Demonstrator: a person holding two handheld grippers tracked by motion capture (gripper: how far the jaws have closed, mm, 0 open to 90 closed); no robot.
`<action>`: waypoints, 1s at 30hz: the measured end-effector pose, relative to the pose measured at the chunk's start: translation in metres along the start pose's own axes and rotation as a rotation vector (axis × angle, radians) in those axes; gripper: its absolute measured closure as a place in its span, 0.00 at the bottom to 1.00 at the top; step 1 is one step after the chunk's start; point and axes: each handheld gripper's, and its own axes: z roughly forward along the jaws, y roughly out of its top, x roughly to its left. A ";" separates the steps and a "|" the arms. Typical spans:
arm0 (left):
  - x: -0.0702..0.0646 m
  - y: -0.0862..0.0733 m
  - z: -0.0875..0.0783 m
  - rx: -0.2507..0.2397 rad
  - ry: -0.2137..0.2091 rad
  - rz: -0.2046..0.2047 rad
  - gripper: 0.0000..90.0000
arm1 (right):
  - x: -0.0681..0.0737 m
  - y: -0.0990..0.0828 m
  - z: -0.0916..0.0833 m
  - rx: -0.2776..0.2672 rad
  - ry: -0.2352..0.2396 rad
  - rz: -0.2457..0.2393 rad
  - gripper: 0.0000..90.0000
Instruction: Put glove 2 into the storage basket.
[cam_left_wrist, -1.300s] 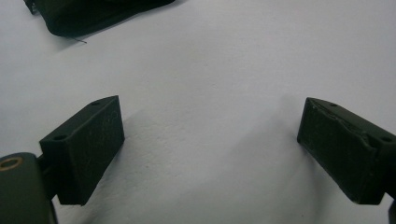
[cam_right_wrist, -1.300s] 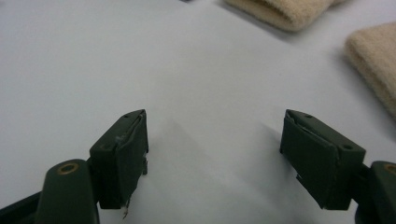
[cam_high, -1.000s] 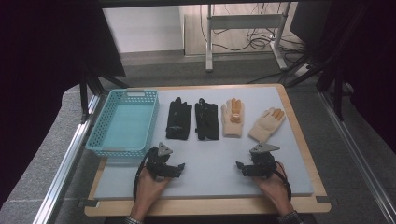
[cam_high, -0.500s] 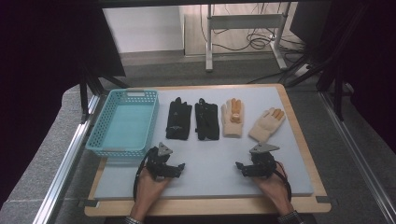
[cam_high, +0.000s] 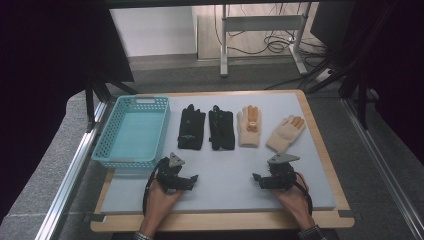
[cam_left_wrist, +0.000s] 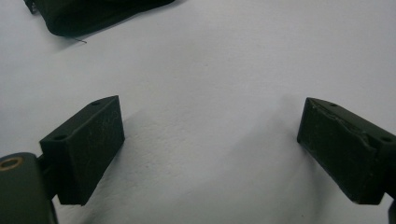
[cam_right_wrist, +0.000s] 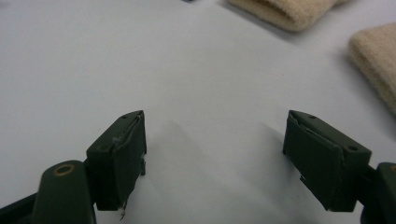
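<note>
Near the tabletop's (cam_high: 220, 192) front edge, left gripper (cam_high: 192, 181) and right gripper (cam_high: 256, 178) rest gaping, apparently empty, short of four gloves (cam_high: 220, 129).

Grey mat (cam_high: 225, 175) lies on the wooden board (cam_high: 330, 165). Basket (cam_high: 131, 131) sits at the mat's left edge. Right of it, four gloves in a row across the far half: first dark glove (cam_high: 191, 128), second dark glove (cam_high: 221, 129) just beside it, then first pale glove (cam_high: 248, 126), second pale glove (cam_high: 285, 133) farthest right, tilted. Left gripper (cam_high: 192, 181) and right gripper (cam_high: 256, 178) rest on the near half, well apart, in front of the gloves.
</note>
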 end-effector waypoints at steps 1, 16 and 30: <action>0.000 0.000 0.000 0.000 0.000 0.001 0.08 | 0.000 0.000 0.000 0.000 0.000 -0.001 0.24; 0.000 0.000 0.000 0.000 -0.001 0.000 0.08 | -0.002 0.021 0.003 0.006 0.024 -0.004 0.26; 0.000 0.000 0.000 0.001 -0.001 0.000 0.08 | -0.007 0.071 0.023 -0.033 0.067 -0.029 0.33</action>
